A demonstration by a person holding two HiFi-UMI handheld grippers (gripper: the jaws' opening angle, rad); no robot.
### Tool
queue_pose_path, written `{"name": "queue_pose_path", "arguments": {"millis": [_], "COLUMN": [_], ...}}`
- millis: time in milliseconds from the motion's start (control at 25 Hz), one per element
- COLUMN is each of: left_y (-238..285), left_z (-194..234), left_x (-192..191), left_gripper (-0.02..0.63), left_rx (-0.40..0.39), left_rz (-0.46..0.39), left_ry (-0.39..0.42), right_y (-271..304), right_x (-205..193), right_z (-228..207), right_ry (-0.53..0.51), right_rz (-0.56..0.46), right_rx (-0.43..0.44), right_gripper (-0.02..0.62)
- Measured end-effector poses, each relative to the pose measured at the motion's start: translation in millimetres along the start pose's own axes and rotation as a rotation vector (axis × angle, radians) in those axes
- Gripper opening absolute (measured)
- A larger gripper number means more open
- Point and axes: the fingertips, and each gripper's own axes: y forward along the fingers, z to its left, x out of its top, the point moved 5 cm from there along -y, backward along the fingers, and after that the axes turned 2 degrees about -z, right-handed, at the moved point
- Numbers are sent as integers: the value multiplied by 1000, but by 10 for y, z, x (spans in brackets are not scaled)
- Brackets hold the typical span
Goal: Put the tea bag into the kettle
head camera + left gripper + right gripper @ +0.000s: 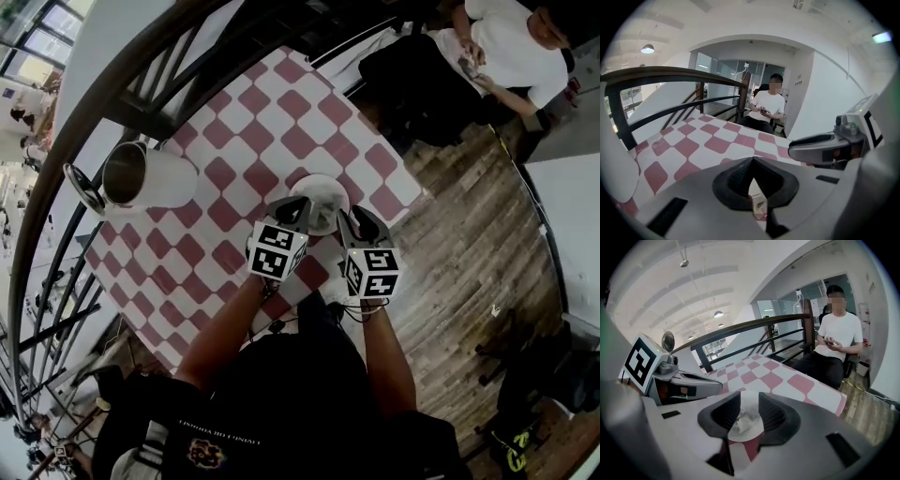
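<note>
Step in hand: the pick-up. Nothing has gone into the kettle yet.

- Kettle (141,178): white, lid swung open, mouth up. It stands by the counter's (272,103) left edge against the dark railing (112,103), well apart from both tools.
- Tea bag (743,420): a crumpled white lump lying in a small white dish (319,178) near the counter's near edge.
- Right tool (749,401): jaws spread wide, one either side of the tea bag and above the dish. They are not touching it.
- Left tool (752,161): jaws drawn together until the tips meet, with nothing clearly pinched. A small tan scrap shows low in the gap; I cannot tell whether it is a tag or just the counter behind.

Next move, as I judge it: lower the right tool onto the bag and close gently, since it is soft paper and will crush or tear if squeezed hard. Then lift clear of the dish rim and carry it across to the open kettle mouth at the left edge. A dangling string could snag on the dish.

View differences:
- The head view gives the layout: the left tool (296,208) and right tool (349,217) side by side at the dish, with the kettle off to the left. The dish's contents are not readable there.
- Only the right gripper view shows the tea bag itself.
- The left gripper view shows neither kettle nor bag plainly, only checked cloth and a seated person (765,108) beyond the far edge.
</note>
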Motion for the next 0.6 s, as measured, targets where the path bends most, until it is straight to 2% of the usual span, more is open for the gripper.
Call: {"name": "queue_pose_path", "arguments": {"millis": [200,600], "left_y": [150,317], "left_z": [34,61], "left_x": [-113,-163], "left_gripper": [-2,-2], "left_rx": [-1,-9], "left_rz": [49,76], "left_ry": [-11,-25], "right_y": [238,497], "right_x": [-99,-197], "right_z": [64,46], "right_ry": [-15,-43], "right_rz": [50,108], "right_rx": [19,28], "right_gripper": [127,127]}}
